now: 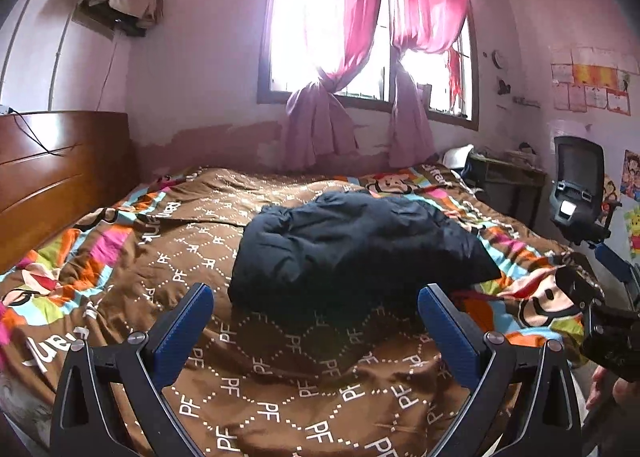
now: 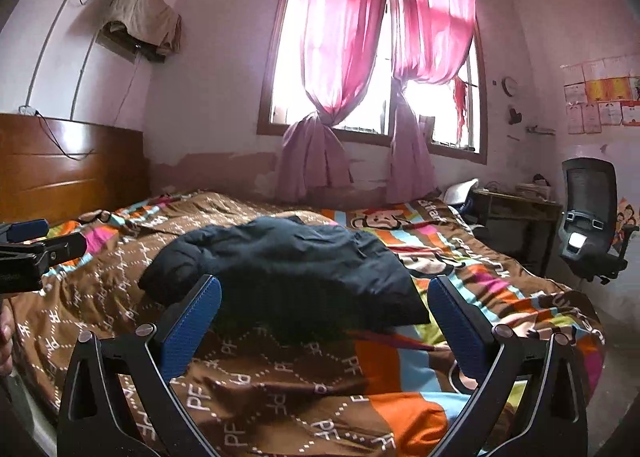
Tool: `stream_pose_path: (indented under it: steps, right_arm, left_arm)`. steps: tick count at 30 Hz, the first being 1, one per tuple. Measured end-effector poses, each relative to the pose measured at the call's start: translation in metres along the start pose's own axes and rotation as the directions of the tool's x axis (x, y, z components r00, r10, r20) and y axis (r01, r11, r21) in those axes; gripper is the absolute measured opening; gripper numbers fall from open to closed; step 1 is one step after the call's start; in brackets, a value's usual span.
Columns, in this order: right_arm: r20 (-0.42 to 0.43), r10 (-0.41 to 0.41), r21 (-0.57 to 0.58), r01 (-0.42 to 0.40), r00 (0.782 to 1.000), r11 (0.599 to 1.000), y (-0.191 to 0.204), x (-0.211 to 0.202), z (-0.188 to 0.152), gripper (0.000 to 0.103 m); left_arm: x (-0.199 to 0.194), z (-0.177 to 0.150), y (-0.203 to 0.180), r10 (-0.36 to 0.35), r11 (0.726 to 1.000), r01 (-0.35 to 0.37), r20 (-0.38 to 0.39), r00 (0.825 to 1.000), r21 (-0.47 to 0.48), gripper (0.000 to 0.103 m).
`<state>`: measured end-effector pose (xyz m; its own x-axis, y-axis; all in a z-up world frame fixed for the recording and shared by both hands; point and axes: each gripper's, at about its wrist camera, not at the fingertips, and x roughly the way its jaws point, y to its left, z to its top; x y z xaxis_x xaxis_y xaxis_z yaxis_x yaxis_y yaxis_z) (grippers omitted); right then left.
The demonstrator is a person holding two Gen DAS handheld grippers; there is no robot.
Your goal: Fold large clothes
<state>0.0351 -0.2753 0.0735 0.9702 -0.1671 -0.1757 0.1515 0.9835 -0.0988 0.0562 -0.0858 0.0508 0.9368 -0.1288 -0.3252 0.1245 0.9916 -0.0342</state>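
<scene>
Both hand-held grippers hang above the near edge of the bed with their blue-padded fingers spread wide and nothing between them — the left gripper [image 1: 316,317] and the right gripper [image 2: 324,309] alike. Ahead of them a dark navy padded jacket [image 1: 352,245] lies bundled on the brown patterned bedspread [image 1: 280,377], roughly mid-bed, apart from either gripper. Beyond it stand a wooden headboard [image 1: 52,177] to the left, pink tied curtains [image 1: 332,57] at the window, and an office chair [image 2: 592,217] by the right wall
</scene>
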Motion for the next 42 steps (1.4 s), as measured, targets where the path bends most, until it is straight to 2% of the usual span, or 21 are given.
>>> stream_pose_path:
  steps: [13, 42]
  right_arm:
    - [-0.042, -0.019, -0.007, 0.018, 0.999, 1.0, -0.007, 0.011, -0.018, 0.102]
    - [-0.045, -0.018, -0.002, 0.018, 0.999, 1.0, -0.006, 0.011, -0.016, 0.102]
  left_arm:
    - [0.011, -0.015, 0.0, 0.007, 1.0, -0.007, -0.036, 0.999, 0.006, 0.103]
    - [0.013, -0.016, 0.001, 0.003, 1.0, -0.003, -0.059, 0.998, 0.004, 0.103]
